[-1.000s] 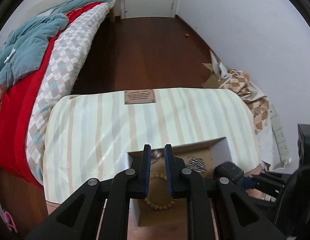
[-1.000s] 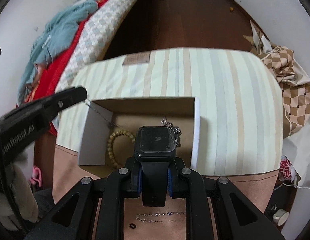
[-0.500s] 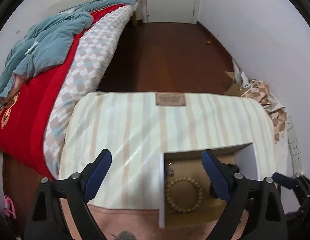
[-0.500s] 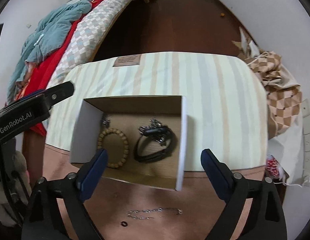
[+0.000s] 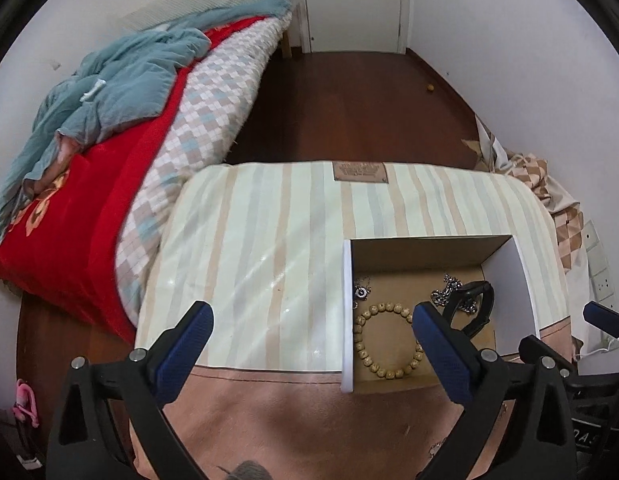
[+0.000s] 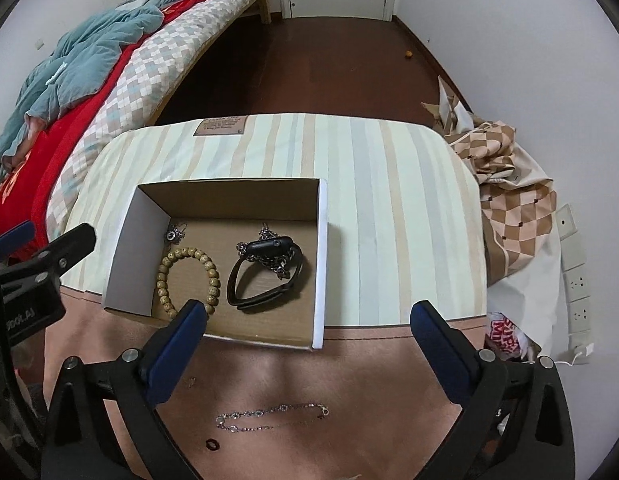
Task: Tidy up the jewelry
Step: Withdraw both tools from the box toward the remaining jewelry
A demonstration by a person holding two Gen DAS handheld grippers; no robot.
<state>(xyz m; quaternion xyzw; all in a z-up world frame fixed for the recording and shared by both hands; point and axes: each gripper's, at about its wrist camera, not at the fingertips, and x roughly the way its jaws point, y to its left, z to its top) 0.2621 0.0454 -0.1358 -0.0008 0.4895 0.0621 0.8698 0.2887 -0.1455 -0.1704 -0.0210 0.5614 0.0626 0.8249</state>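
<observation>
While both sets of blue-padded jaws have just been opening, the left hand-held gripper (image 5: 309, 330) and right hand-held gripper (image 6: 309, 330) stand wide and empty. Nearest, a thin silver chain bracelet (image 6: 271, 416) and a small dark ring (image 6: 212, 444) lie on the pink-edged striped worktop (image 6: 389, 200). Beyond, the open white cardboard box (image 6: 320, 240) holds a beige beaded bracelet (image 6: 185, 276), a black strap watch (image 6: 265, 276) apparently lying over a silver chain, and a small pendant (image 6: 174, 234).
</observation>
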